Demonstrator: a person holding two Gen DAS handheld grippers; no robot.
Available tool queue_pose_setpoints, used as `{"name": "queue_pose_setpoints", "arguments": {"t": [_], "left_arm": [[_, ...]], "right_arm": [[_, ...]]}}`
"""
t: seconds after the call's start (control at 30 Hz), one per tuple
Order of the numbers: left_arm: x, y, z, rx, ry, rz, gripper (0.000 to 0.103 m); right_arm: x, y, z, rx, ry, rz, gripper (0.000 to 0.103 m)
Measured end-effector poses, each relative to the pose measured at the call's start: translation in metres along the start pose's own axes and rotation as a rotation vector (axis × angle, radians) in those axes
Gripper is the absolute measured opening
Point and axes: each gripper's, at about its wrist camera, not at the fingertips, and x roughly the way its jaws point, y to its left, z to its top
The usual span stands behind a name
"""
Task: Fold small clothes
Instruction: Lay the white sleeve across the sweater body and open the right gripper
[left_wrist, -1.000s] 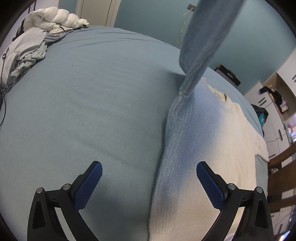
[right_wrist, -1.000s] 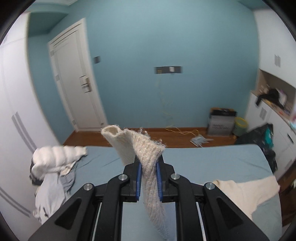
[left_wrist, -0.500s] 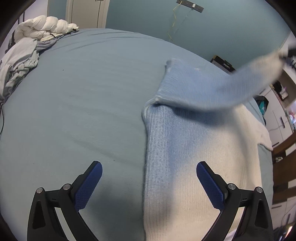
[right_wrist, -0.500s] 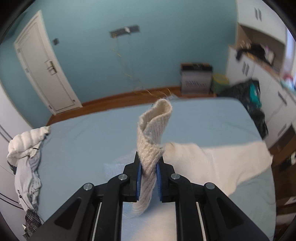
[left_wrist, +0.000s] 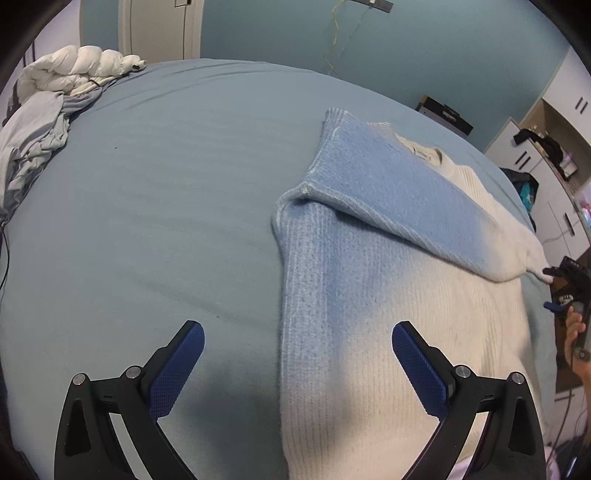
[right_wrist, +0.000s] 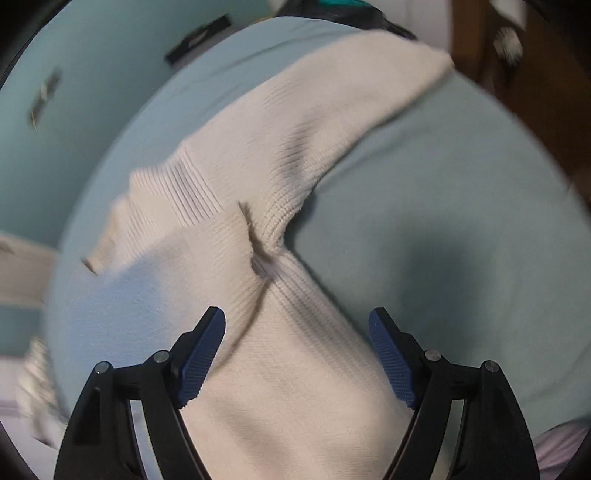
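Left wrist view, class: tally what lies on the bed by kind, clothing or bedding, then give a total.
Knitted sweaters: 1, the blue-to-cream sweater with one sleeve folded across its body.
Grey garments: 1, the crumpled grey garment at the far corner.
White quilted bundles: 1, the white quilted bundle beside it.
Total: 3

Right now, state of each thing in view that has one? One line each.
sweater: flat on the bed, partly folded
left sleeve: folded across the chest, cuff at the far edge
right sleeve: spread out on the bed, not yet folded
left gripper: open, hovering over the sweater's edge, holding nothing
right gripper: jaws opening, sweater below them, not pinched
clothes pile: crumpled, unfolded
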Motion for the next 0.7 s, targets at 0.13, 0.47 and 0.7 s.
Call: {"name": "queue_pose_setpoints", "arguments": {"t": [0.13, 0.47, 0.7], "left_arm": [[0.0, -0.003, -0.002, 0.011, -0.001, 0.002, 0.102], [0.0, 0.001, -0.002, -0.009, -0.002, -0.005, 0.102], [-0.002, 0.003, 0.001, -0.02, -0.001, -0.013, 0.102]], "right_arm": [[0.032, 0.033, -0.02, -0.122, 0.084, 0.064, 0.075], [0.105, 0.068, -0.016, -0.109, 0.092, -0.016, 0.045], [0.083, 0.113, 0.011, -0.215, 0.179, -0.07, 0.011]]}}
